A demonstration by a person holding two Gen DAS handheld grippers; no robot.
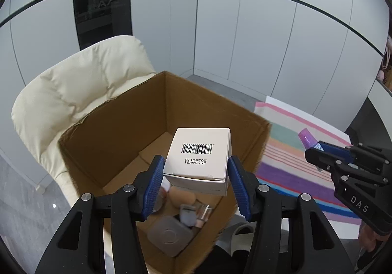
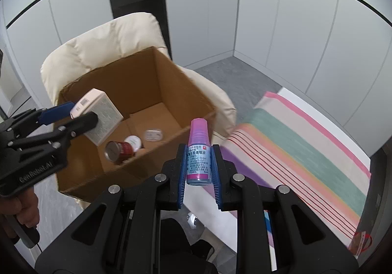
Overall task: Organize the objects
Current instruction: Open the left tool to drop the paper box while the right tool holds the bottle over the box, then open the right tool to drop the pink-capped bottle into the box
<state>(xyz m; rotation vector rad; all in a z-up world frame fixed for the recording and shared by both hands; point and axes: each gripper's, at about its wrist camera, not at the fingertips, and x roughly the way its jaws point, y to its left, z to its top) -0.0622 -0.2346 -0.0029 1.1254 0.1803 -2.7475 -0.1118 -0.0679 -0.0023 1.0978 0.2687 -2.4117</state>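
The left gripper (image 1: 196, 185) has its jaws clamped on a white cardboard carton (image 1: 199, 160) with a barcode and "JFCSAMS1", above the open brown cardboard box (image 1: 127, 127), whose far half lies bare. The right gripper (image 2: 198, 174) clenches a small pink-capped eye-drop bottle (image 2: 198, 154), Chinese-labelled, "5ml", just beyond the box rim, beside the striped cloth (image 2: 306, 151).
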